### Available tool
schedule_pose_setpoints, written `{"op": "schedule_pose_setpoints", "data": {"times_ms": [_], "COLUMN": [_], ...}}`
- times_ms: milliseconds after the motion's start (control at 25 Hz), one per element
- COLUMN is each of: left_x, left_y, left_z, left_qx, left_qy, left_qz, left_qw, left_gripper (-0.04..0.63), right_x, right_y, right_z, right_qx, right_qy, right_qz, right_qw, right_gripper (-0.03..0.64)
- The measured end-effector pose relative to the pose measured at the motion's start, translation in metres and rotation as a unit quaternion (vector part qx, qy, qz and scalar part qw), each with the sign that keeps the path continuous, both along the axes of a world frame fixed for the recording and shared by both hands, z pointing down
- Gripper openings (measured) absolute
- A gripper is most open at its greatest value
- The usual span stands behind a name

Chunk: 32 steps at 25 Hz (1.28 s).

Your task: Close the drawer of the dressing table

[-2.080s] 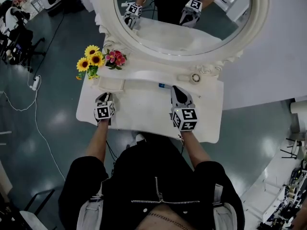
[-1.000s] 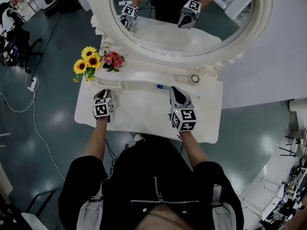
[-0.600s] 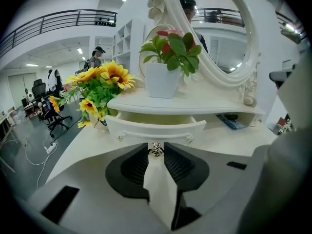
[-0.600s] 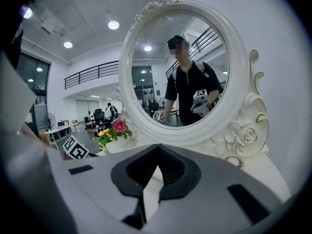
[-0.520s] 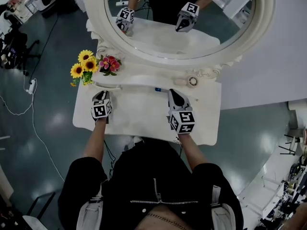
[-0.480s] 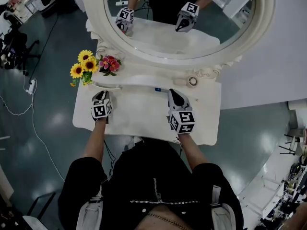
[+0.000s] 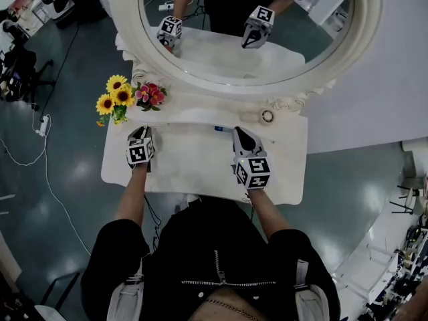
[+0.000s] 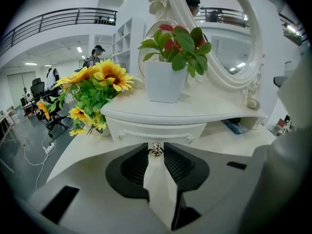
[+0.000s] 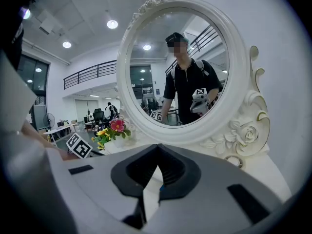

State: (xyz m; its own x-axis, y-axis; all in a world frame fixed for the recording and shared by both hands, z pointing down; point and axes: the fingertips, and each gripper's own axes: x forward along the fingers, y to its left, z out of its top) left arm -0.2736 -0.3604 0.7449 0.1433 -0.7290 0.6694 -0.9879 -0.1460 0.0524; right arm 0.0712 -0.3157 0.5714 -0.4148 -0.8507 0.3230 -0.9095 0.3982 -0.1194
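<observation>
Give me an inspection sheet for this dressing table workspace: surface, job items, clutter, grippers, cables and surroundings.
Surface: white dressing table top, both grippers over it.
Job's things: small white drawer under the raised shelf, looks pushed in or nearly so; its metal knob sits between the left jaws.
Clutter: yellow sunflowers; pink flowers in a white pot; small round ring-shaped item; flat blue item.
Grippers: left gripper shut on the knob; right gripper shut, empty.
Cables: white floor cable with power strip, at left.
Surroundings: oval white-framed mirror; dark glossy floor.
</observation>
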Motion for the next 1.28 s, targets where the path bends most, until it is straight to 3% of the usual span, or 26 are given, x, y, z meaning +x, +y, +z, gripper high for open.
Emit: {"op": "schedule_pose_setpoints", "data": {"times_ms": [640, 1080, 1280], "left_x": [0.005, -0.001, -0.004], "left_y": [-0.023, 0.0, 0.018], "left_z": [0.002, -0.016, -0.04], "left_qx": [-0.004, 0.016, 0.045], "left_qy": [0.002, -0.005, -0.006], "left_qz": [0.001, -0.002, 0.006], "left_qw": [1.0, 0.9999, 0.999], "left_gripper": [0.114, 0.112, 0.052], "right_x": [0.016, 0.012, 0.004], "right_y": [0.004, 0.012, 0.017], "right_z": [0.004, -0.004, -0.009], "right_qx": [-0.004, 0.009, 0.018], "right_qy": [0.003, 0.0, -0.005], "right_qz": [0.021, 0.02, 0.015], "right_qw": [1.0, 1.0, 1.0], "right_gripper": [0.006, 0.006, 0.006]}}
